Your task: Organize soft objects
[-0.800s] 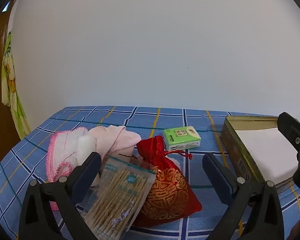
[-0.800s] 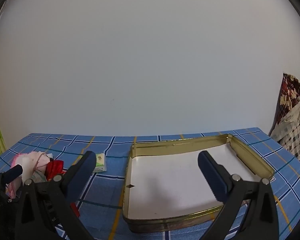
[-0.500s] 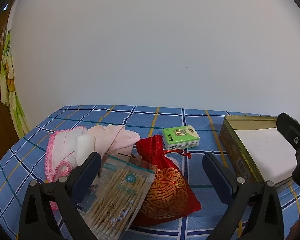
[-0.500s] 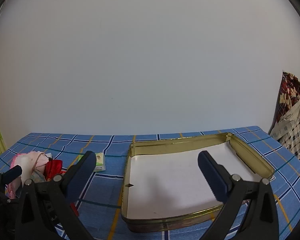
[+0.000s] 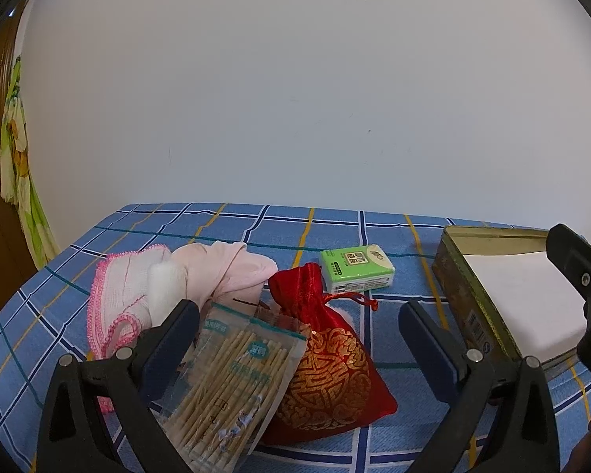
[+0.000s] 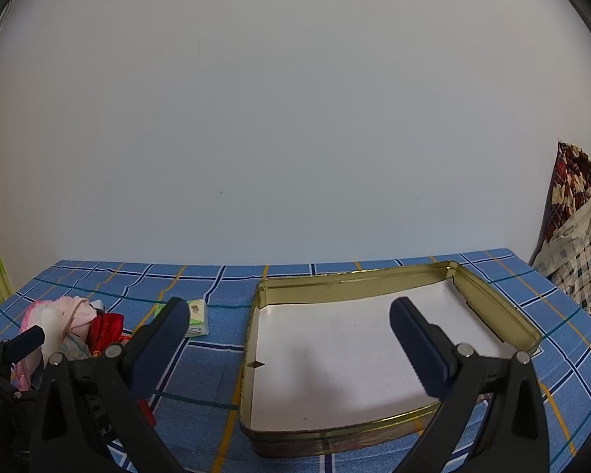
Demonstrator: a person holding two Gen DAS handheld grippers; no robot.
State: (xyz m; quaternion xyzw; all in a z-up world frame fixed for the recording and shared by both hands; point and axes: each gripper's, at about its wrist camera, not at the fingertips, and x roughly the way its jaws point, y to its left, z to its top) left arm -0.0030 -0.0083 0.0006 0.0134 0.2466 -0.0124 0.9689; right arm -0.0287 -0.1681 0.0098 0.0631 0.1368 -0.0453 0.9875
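In the left wrist view a red and gold drawstring pouch [image 5: 327, 362] lies on the blue checked cloth, with a clear bag of cotton swabs [image 5: 232, 386] overlapping its left side. Behind them lie pink cloths [image 5: 169, 287] and a green tissue pack [image 5: 356, 268]. My left gripper [image 5: 299, 335] is open above the pouch and swabs, empty. In the right wrist view my right gripper [image 6: 291, 331] is open and empty over the near left part of a gold tin tray [image 6: 492, 299] with a white bottom. The tissue pack [image 6: 197, 315] and pouch [image 6: 106, 327] show at left.
The tin tray [image 5: 465, 295] stands at the right in the left wrist view, with the right gripper's finger in front of it. A white wall runs behind the table. Patterned fabric [image 6: 579, 213] hangs at the far right, green fabric [image 5: 19, 173] at the far left.
Both views have shifted very slightly; the objects and both open grippers stay as they were.
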